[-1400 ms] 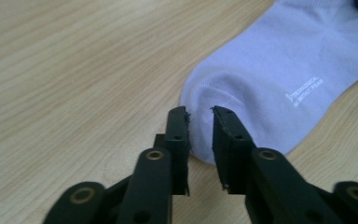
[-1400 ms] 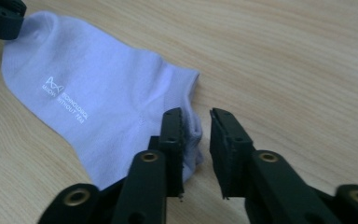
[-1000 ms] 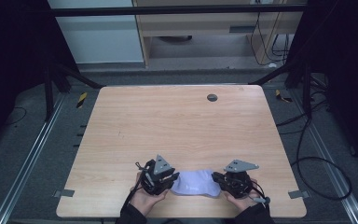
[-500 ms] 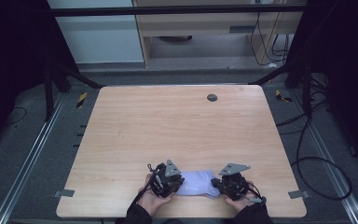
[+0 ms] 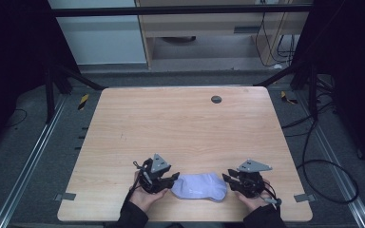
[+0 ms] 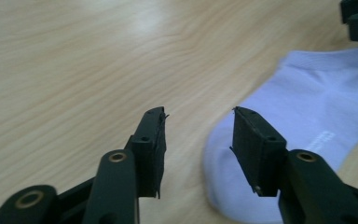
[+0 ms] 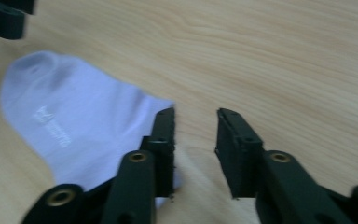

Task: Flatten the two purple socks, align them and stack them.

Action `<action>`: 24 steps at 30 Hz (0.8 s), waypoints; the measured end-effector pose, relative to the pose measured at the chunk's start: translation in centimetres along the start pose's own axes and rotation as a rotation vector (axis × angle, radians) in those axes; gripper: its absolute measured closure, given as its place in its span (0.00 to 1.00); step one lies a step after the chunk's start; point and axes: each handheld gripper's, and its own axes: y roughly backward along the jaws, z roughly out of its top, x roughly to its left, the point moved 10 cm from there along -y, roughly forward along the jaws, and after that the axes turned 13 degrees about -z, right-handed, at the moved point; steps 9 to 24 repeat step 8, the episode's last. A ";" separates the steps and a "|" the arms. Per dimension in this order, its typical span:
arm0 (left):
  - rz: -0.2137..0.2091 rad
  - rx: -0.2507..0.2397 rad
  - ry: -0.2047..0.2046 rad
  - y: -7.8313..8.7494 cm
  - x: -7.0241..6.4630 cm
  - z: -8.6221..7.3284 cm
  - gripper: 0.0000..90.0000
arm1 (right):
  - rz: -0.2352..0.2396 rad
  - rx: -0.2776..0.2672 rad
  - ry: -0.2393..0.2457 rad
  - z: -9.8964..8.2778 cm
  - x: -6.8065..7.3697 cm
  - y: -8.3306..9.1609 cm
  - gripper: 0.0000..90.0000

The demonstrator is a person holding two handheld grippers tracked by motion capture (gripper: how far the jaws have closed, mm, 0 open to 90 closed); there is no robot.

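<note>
White sock (image 5: pixel 198 186) lies flat near the counter's (image 5: pixel 180 128) near edge; left tongs (image 5: pixel 173 178) and right tongs (image 5: pixel 227 178), just opening, flank it released, bare wood beyond.

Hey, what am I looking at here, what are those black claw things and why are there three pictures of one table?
A person sits at a wooden table and holds a hand-operated two-jaw gripper in each hand: the left gripper and the right gripper. The wide picture comes from a fixed camera above the person. The other two come from small cameras riding on each gripper, looking along its black jaws. A pale lilac sock lies flat on the table between the grippers. Both pairs of jaws have just been opening and now stand apart, with nothing between the pads, so the sock is not held.
</note>
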 end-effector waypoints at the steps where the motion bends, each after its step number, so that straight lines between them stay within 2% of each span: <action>1: 0.016 -0.006 0.003 0.4 0.6 -0.1 0.57 | -0.017 -0.001 -0.007 0.0 -0.5 -0.1 0.67; 3: 0.035 -0.015 0.007 0.9 1.5 -0.2 0.52 | -0.054 -0.003 -0.037 -0.1 -2.0 -0.2 0.60; 4: 0.035 -0.014 0.012 1.1 1.9 -0.3 0.52 | -0.054 -0.003 -0.037 -0.1 -2.0 -0.2 0.60; 8: 0.042 -0.024 0.042 2.2 3.6 -0.9 0.48 | -0.100 -0.004 -0.061 -0.3 -3.7 -0.4 0.51; 24: 0.042 -0.024 0.042 2.2 3.6 -0.9 0.48 | -0.100 -0.004 -0.061 -0.3 -3.7 -0.4 0.51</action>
